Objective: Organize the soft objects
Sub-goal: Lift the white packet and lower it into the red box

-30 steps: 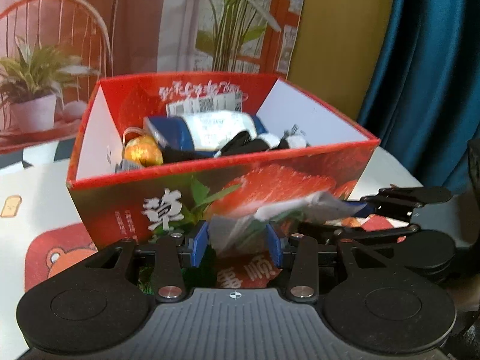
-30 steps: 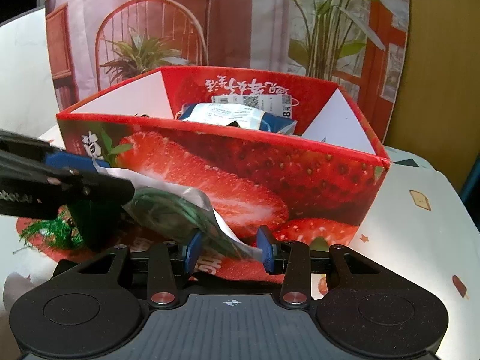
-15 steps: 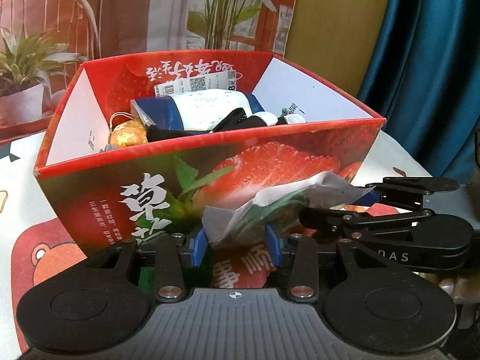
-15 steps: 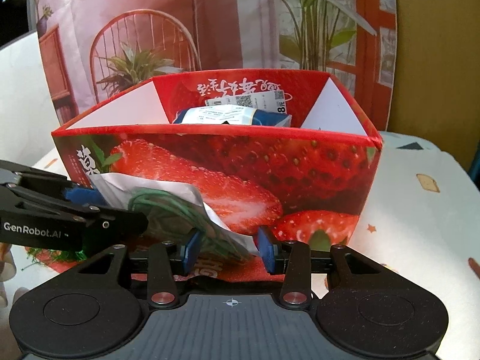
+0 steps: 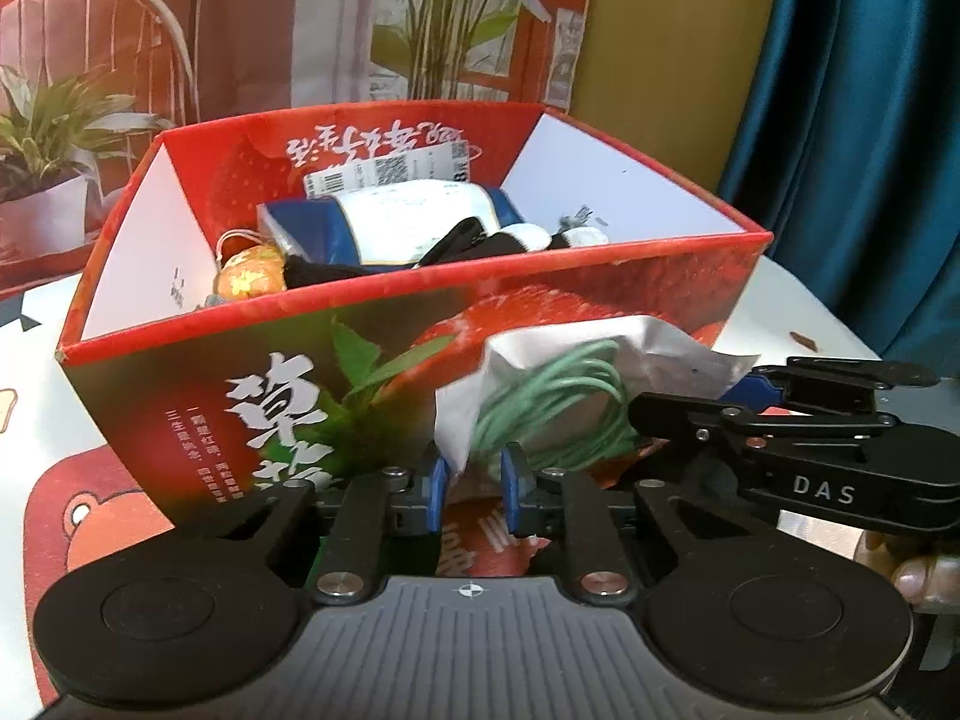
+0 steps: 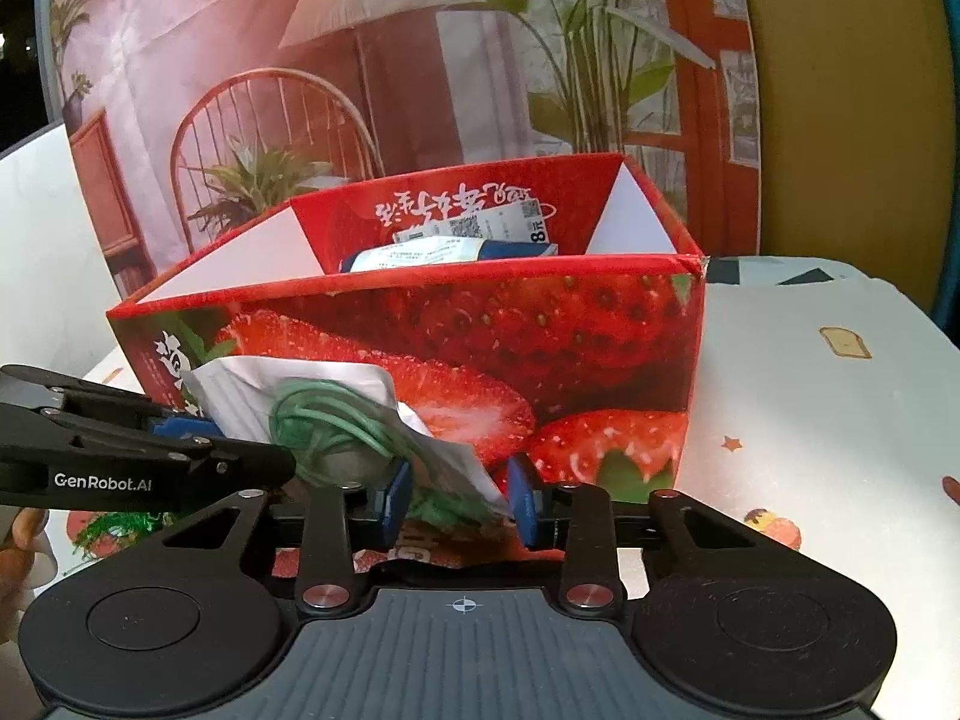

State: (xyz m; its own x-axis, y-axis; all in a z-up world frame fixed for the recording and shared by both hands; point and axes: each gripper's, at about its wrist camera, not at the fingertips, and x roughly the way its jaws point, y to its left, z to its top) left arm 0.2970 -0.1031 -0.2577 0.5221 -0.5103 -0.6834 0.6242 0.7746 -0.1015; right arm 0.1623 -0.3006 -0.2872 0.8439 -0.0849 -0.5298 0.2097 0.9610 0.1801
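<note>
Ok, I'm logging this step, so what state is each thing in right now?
Strawberry box: open-topped, upright, partly filled.
Bag of green cord: crumpled, held outside the box in front of its near wall, by both tongs.
Left tongs: shut on the bag.
Right tongs: shut on the bag.
Blue and white packet: lying inside the box.

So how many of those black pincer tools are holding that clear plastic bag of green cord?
2. The left gripper pinches the clear plastic bag of green cord at one end, and the right gripper grips the other, both in front of the red strawberry-printed box.
</note>
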